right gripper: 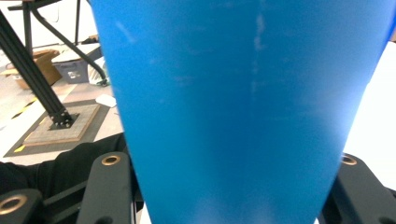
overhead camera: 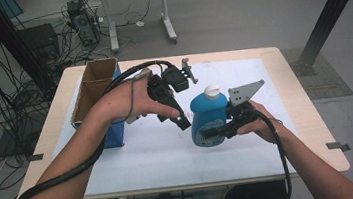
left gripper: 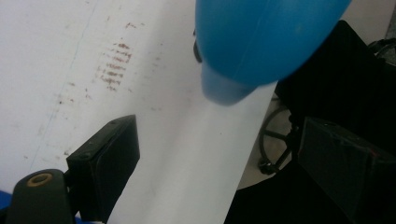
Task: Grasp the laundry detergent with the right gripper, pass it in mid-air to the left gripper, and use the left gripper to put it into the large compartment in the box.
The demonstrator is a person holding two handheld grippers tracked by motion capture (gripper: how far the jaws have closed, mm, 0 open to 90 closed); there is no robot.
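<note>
A blue bottle (overhead camera: 209, 118) with a white cap (overhead camera: 212, 91) is held above the white sheet at the middle of the table. My right gripper (overhead camera: 209, 135) is shut on its lower body from the right; in the right gripper view the blue bottle (right gripper: 243, 107) sits between the two black jaws. My left gripper (overhead camera: 183, 120) hangs just left of the bottle and points down and to the right. In the left gripper view its jaws stand wide apart around my left gripper's (left gripper: 224, 186) empty gap, with the bottle's (left gripper: 261, 42) rounded body a little beyond them.
A tall open cardboard box (overhead camera: 93, 86) in a blue holder stands at the table's left side. A white sheet (overhead camera: 160, 151) covers most of the wooden table (overhead camera: 314, 129). Behind the table are desk legs, cables and a black post (overhead camera: 328, 9).
</note>
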